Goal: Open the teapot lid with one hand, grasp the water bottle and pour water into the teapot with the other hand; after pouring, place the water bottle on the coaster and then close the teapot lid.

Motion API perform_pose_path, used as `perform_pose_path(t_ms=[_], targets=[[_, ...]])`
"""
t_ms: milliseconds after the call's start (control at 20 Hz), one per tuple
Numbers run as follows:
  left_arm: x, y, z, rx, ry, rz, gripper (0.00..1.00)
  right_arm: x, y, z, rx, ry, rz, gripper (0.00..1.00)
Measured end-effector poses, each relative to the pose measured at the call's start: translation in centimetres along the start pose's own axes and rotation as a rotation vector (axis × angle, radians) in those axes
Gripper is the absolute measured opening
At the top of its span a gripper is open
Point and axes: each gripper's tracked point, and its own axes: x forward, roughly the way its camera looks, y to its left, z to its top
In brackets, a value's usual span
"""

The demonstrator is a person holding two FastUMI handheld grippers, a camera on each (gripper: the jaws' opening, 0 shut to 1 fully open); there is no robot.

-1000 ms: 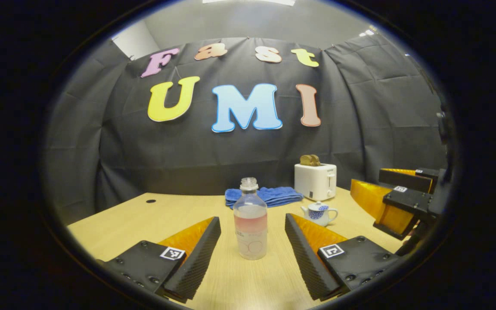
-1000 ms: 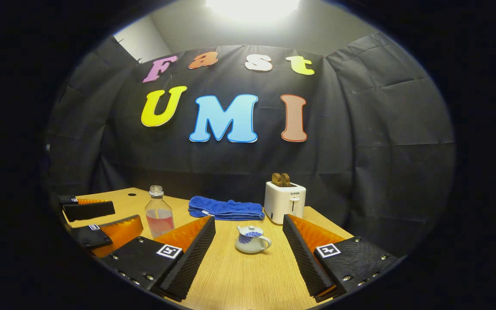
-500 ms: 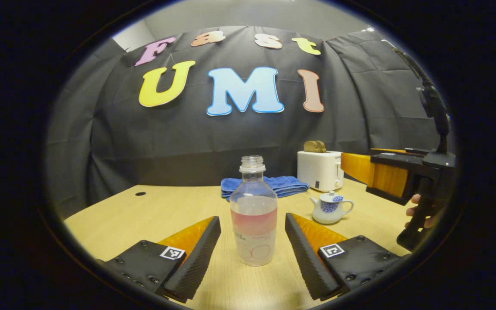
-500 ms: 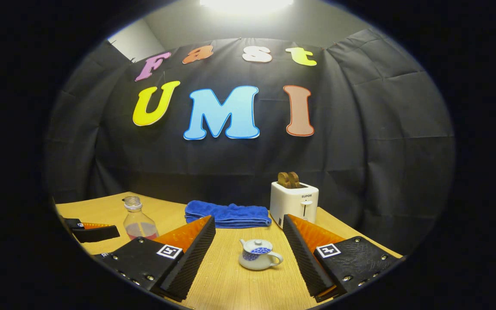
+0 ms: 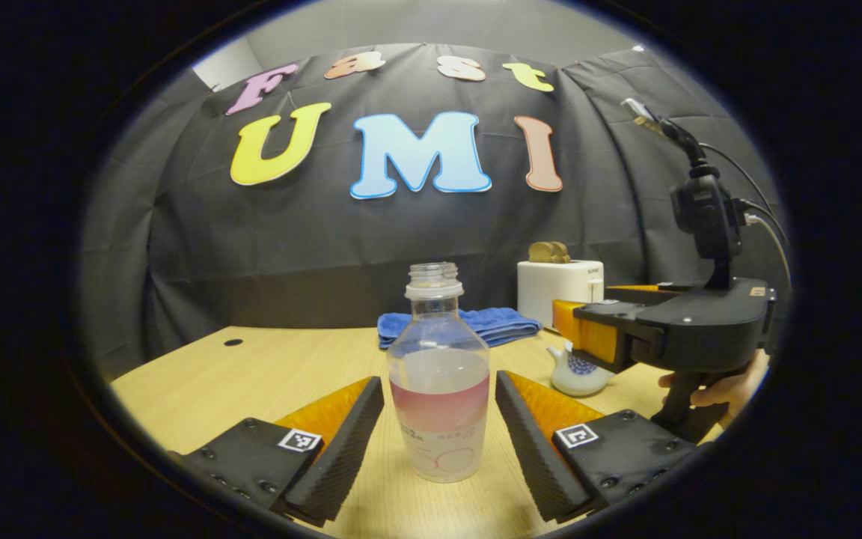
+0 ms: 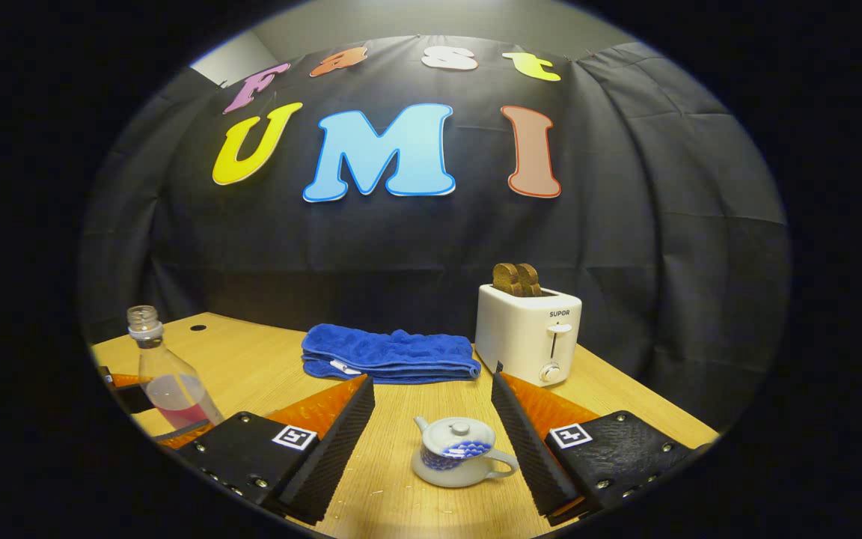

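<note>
Teapot sits on the bench with its lid on, between the spread fingers of the right gripper, which touch nothing. In the left gripper view the uncapped water bottle stands upright between the left gripper fingers, also apart and not yet pressing. Judging by this, nothing is done: lid lifting, pouring, setting the bottle on a coaster and closing all remain. Behind stand a white toaster and a folded blue towel; I leave their labels unread.
</note>
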Motion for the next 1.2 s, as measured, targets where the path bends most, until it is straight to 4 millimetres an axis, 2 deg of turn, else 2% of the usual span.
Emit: perform_pose_path(t_ms=[500,550,750,850,950,1050,1200], targets=[[2.8,0.0,-0.6,0.018,0.006,-0.022,1.00,5.2,-1.6,-3.7,0.021,0.094,-0.057,0.96],[2.8,-0.1,-0.7,0.014,0.010,-0.027,1.00,5.5,-1.7,-3.9,0.022,0.100,-0.056,0.88],[3.1,-0.4,-1.7,0.012,0.040,-0.035,1.00,5.7,-1.2,-4.5,0.032,0.123,-0.027,0.86],[2.9,-0.5,-1.6,0.008,0.038,-0.038,0.91,5.8,-1.2,-4.5,0.026,0.127,-0.026,0.86],[2.9,-0.3,-1.5,0.006,0.041,-0.039,0.89,5.8,-1.2,-4.3,0.032,0.125,-0.015,0.85],[2.6,-0.2,-1.5,-0.004,0.039,-0.042,0.88,5.9,-1.0,-4.4,0.017,0.120,-0.016,0.73],[2.4,-0.2,-1.1,-0.024,0.029,-0.050,0.87,5.7,-1.2,-3.9,-0.004,0.121,-0.033,0.73]])
